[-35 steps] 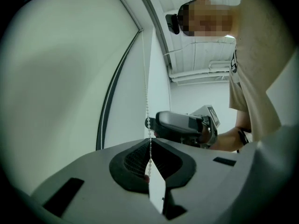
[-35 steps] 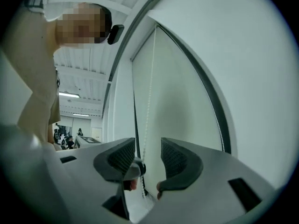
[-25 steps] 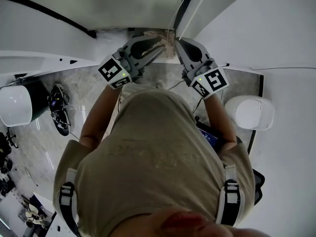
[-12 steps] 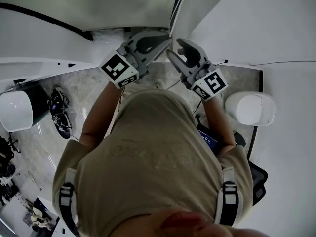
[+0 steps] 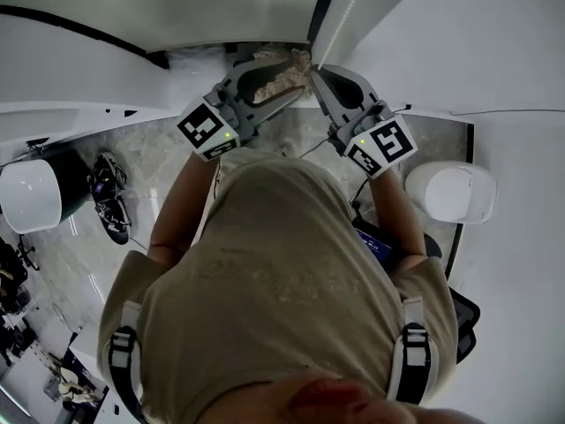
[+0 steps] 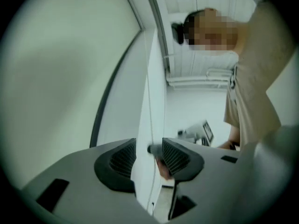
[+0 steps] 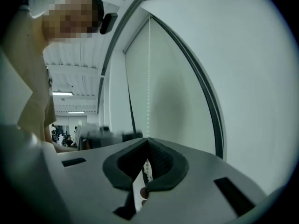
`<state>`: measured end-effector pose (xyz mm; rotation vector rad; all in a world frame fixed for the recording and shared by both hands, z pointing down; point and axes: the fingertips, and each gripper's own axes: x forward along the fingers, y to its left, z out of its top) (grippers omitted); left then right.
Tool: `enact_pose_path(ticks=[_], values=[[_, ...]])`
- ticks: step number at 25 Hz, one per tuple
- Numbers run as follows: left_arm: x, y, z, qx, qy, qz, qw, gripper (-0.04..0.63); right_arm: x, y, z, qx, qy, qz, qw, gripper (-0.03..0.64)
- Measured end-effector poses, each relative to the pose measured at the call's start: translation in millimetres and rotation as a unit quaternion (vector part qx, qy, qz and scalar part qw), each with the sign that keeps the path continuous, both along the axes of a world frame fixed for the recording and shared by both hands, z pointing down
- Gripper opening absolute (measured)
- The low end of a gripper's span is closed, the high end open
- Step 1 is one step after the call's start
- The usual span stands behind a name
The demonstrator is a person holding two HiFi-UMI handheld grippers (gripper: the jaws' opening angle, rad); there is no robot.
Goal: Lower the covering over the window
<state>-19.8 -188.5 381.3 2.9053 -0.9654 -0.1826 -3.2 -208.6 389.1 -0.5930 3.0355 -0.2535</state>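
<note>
Head view is bright and even: soft daylight off the white walls, pale glare streaks on the marble floor, hardly any shadow, straight lines bowed toward the edges by the wide lens. Both gripper views sit in a round black vignette with dark corners, and the left gripper view is soft all over, with the near foreground out of focus. In the right gripper view the ceiling strip lights glow in a dim, blurry background at left, there's a greenish cast on the roller blind, and the bead chain reads crisp.
</note>
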Motion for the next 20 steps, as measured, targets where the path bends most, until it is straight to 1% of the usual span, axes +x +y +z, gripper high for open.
enact_pose_path(ticks=[1, 2, 3, 5, 6, 7, 9, 10, 11, 12, 13, 14, 15, 17, 20], values=[[-11, -6, -19, 0.013, 0.020, -0.009, 0.9997, 0.169, -3, 0, 19, -0.015, 0.022, -0.006, 1.000, 0.009], [-14, -12, -35, 0.024, 0.024, -0.012, 0.9993, 0.169, -8, 4, 37, -0.029, 0.041, -0.015, 0.999, 0.009], [-8, -17, -45, 0.032, 0.014, -0.004, 0.9994, 0.169, -11, 8, 49, -0.039, 0.051, -0.024, 0.998, 0.009], [17, -26, -50, 0.029, -0.025, 0.022, 0.9990, 0.163, -14, 15, 53, -0.041, 0.054, -0.033, 0.997, 0.009], [28, -28, -48, 0.024, -0.040, 0.026, 0.9986, 0.076, -13, 15, 50, -0.035, 0.057, -0.034, 0.997, 0.009], [33, -29, -45, 0.018, -0.043, 0.023, 0.9987, 0.031, -11, 15, 48, -0.030, 0.063, -0.035, 0.997, 0.009], [29, -27, -40, 0.012, -0.027, 0.006, 0.9995, 0.028, -7, 15, 48, -0.013, 0.069, -0.035, 0.997, 0.009], [20, -26, -37, 0.013, -0.022, -0.003, 0.9997, 0.028, -6, 15, 45, 0.007, 0.064, -0.033, 0.997, 0.011], [12, -25, -33, 0.013, -0.020, -0.008, 0.9997, 0.028, -5, 14, 37, 0.030, 0.049, -0.026, 0.998, 0.011], [5, -24, -26, 0.009, -0.022, -0.009, 0.9997, 0.028, -1, 12, 22, 0.051, 0.023, -0.017, 0.998, 0.046], [3, -23, -19, 0.002, -0.027, -0.007, 0.9996, 0.028, 4, 11, 3, 0.065, -0.010, -0.009, 0.998, 0.106], [3, -20, -10, -0.005, -0.033, -0.003, 0.9994, 0.028, 6, 11, -17, 0.076, -0.038, -0.004, 0.996, 0.117], [7, -15, -1, -0.013, -0.038, 0.005, 0.9992, 0.028, 5, 12, -32, 0.085, -0.053, -0.004, 0.995, 0.121], [17, -4, 12, -0.023, -0.044, 0.020, 0.9985, 0.028, -6, 17, -48, 0.091, -0.051, -0.012, 0.994, 0.121], [33, 11, 17, -0.020, -0.053, 0.029, 0.9979, 0.028, -12, 15, -50, 0.084, -0.022, 0.004, 0.996, 0.107]])
